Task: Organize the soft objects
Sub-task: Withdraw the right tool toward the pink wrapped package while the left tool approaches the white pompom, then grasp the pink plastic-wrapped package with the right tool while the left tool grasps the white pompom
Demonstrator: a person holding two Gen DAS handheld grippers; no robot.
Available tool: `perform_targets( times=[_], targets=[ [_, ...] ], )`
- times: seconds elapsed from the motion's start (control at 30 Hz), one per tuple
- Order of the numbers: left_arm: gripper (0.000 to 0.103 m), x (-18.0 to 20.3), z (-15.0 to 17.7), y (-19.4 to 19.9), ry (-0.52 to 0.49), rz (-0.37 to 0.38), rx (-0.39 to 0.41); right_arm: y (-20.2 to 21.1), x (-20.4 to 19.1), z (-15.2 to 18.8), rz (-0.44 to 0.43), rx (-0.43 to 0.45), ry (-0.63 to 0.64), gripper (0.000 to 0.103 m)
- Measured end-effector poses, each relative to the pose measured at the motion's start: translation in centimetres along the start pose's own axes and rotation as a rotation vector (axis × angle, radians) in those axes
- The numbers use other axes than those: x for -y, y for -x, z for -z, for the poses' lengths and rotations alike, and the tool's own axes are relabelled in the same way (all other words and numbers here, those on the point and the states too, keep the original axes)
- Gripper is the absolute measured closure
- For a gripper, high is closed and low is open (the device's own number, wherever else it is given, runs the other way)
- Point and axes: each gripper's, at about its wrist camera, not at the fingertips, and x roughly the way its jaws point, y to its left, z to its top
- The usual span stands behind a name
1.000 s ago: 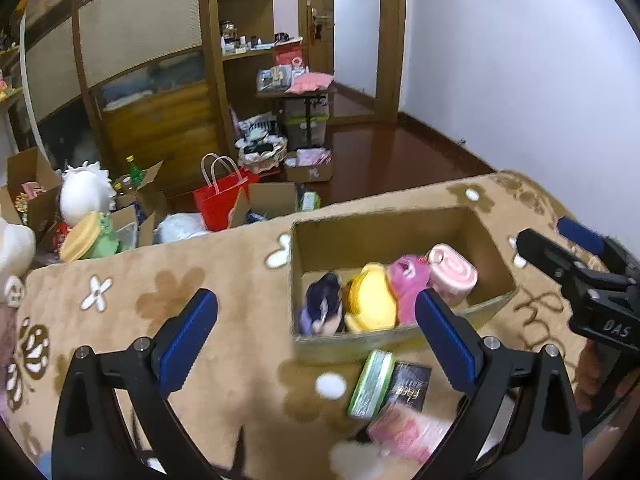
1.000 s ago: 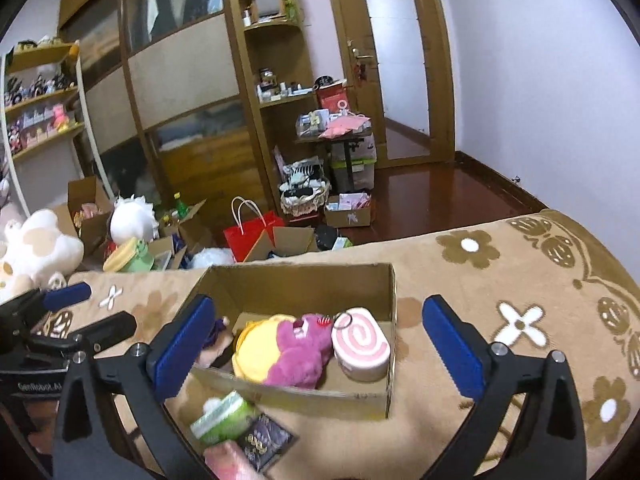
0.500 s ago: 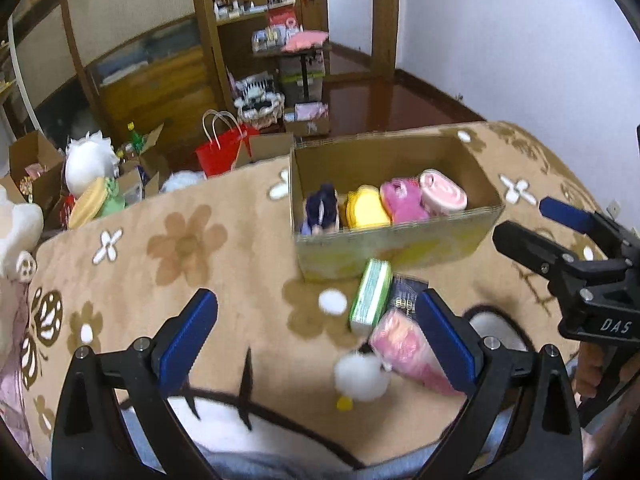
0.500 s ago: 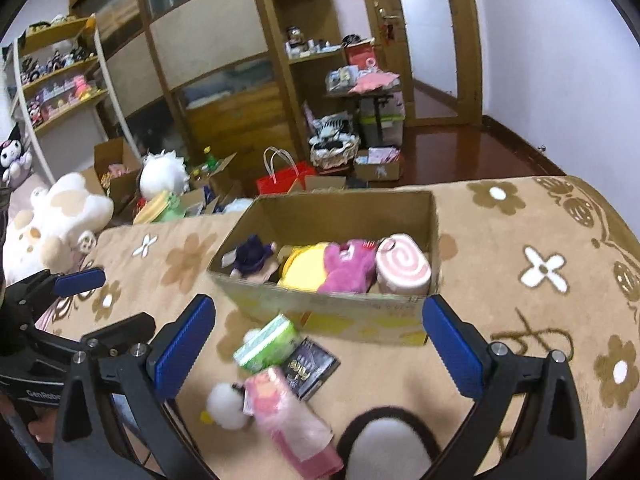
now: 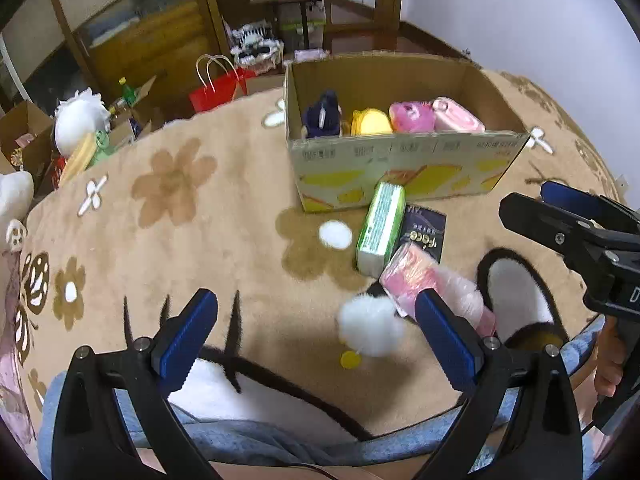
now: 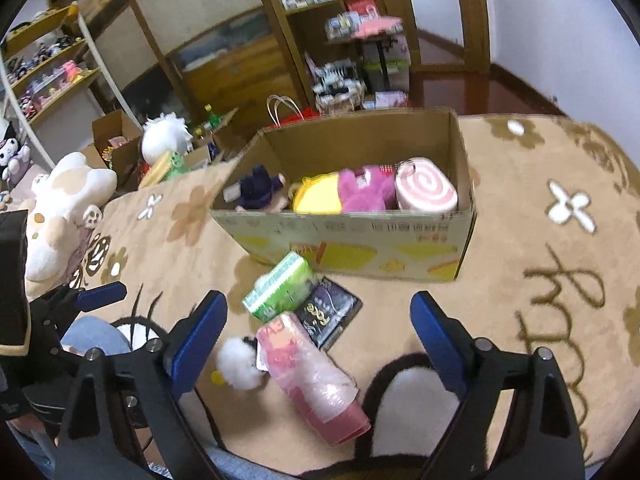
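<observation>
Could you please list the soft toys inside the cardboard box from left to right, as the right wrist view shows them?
Dark purple plush doll → yellow plush → magenta plush → pink swirl-roll plush.

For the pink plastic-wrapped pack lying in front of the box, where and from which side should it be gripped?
Grip the pink pack across its narrow width near the middle, coming down from above. It lies flat and long on the blanket, its sides look clear there, and the wrap looks soft.
</observation>
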Motion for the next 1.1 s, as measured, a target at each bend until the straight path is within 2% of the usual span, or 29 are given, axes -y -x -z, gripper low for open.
perform_targets(
  times=[0.2,0.37,0.77,1.1],
  targets=[
    [0.005,0.7,0.3,-2.0,-0.034,0.021,-0.066,-2.8,0.9,0.7,0.010,-0.084,-0.020,0.006],
    [0.005,1.2,0.3,-3.3,-0.051,0.040,-0.109,-4.9,1.0,1.0,-0.010,-0.141,-0.018,0.011],
    [0.005,1.0,0.0,-7.1,-0.015,0.121,-0.252,-8.2,0.2,1.2,-0.051,-0.205,0.018,0.012],
    [0.005,1.1,0.0,-9.1,-0.005,0.136,-0.324,-10.5,0.4,2.3,-0.071,-0.267,0.013,0.012]
  ],
)
